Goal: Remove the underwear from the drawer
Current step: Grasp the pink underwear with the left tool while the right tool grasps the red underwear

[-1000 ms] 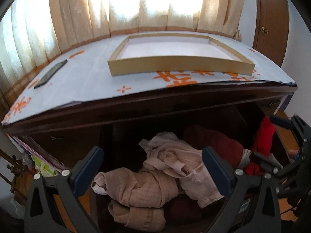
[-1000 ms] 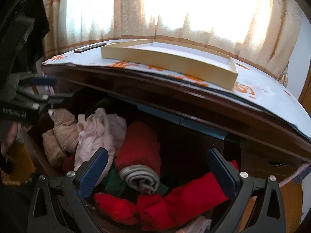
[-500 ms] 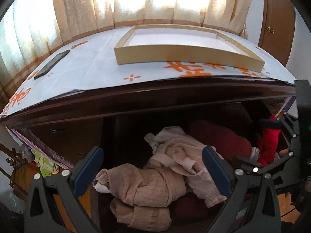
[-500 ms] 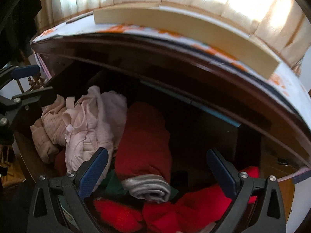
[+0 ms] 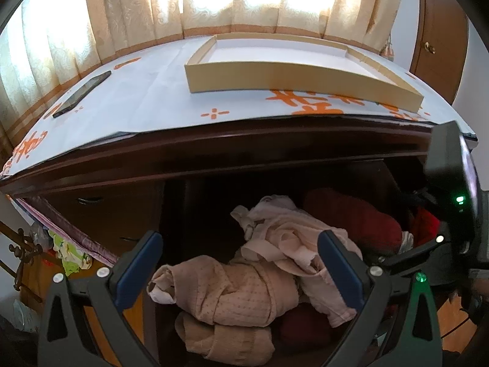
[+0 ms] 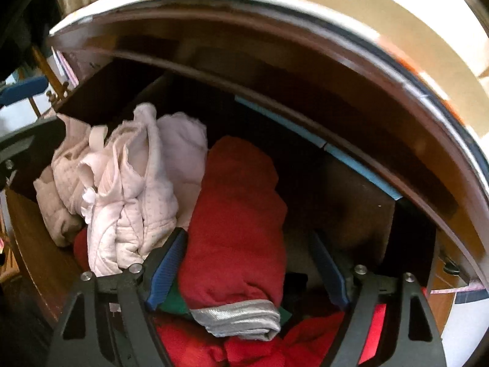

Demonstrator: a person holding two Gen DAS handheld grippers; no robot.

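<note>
The drawer point(image 6: 33, 244) stands open and full of clothes; nothing has been lifted out, so only the reach is done and the grasp, lift and removal are left.

The right gripper point(image 6: 247, 269) is low inside the drawer, its jaws partly open and set either side of a rolled red garment point(image 6: 238, 214) with a grey band point(image 6: 238, 321); the left pad looks to be touching the roll, while the other pad sits in shadow and I cannot tell whether it touches; I judge this roll to be the underwear chosen, though what kind of garment it is cannot be told from the fabric alone. Beside it on the left lies a heap of pale pink clothes point(image 6: 128, 189), and brighter red cloth point(image 6: 189, 348) lies below.

The left gripper point(image 5: 241, 266) hangs above the drawer's left part, jaws wide and holding nothing; below it are a beige dotted bundle point(image 5: 238, 293) and the pink heap point(image 5: 290, 238).

On the bench point(image 5: 146, 98) over the drawer sit a shallow tray point(image 5: 290, 76), which has nothing in it, and a phone point(image 5: 81, 93); the tray may be where the piece goes, though that is only a guess.

What remains, I judge: close on the roll, draw it up clear of the neighbouring clothes, and carry it out.
</note>
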